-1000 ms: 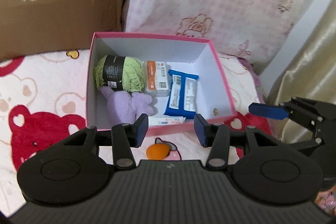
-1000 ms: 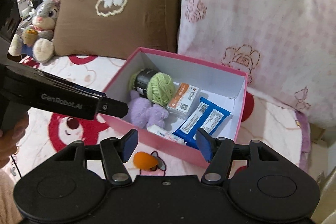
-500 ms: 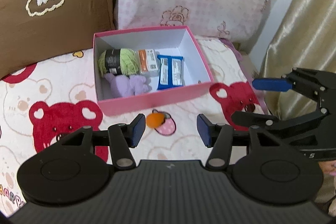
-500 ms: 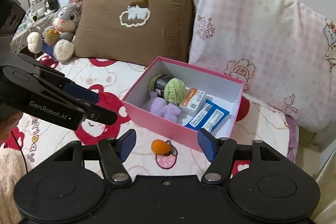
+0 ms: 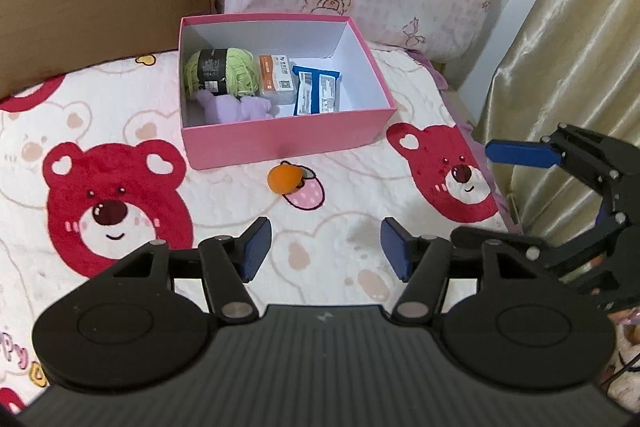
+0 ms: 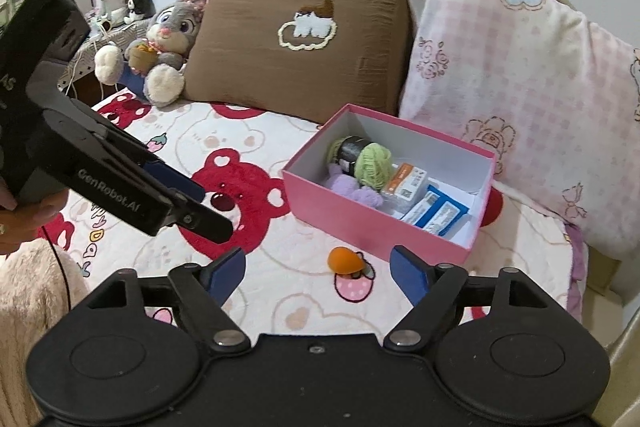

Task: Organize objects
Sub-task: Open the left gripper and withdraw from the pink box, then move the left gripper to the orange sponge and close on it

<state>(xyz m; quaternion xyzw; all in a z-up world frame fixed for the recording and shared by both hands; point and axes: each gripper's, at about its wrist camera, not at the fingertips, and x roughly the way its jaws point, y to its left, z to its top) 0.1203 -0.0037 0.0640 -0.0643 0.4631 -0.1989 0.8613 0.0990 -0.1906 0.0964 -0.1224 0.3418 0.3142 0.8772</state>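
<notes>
A pink box (image 5: 280, 143) (image 6: 360, 223) sits on the bed. It holds a green yarn ball (image 5: 236, 71) (image 6: 374, 163), a purple plush (image 5: 236, 109) (image 6: 352, 187), an orange-labelled packet (image 5: 278, 77) (image 6: 408, 183) and blue-white packets (image 5: 318, 93) (image 6: 438, 213). An orange egg-shaped sponge (image 5: 284, 179) (image 6: 346, 261) lies on the blanket just in front of the box. My left gripper (image 5: 324, 253) is open and empty, well back from the sponge. My right gripper (image 6: 320, 273) is open and empty, close behind the sponge.
A brown pillow (image 6: 304, 47) and a pink checked pillow (image 6: 520, 75) lean behind the box. A grey bunny plush (image 6: 168, 43) sits at the far left. A gold curtain (image 5: 568, 47) hangs at the bed's right edge.
Both grippers have pulled back and up from the box, which now looks smaller and farther. Both stay open and empty.
</notes>
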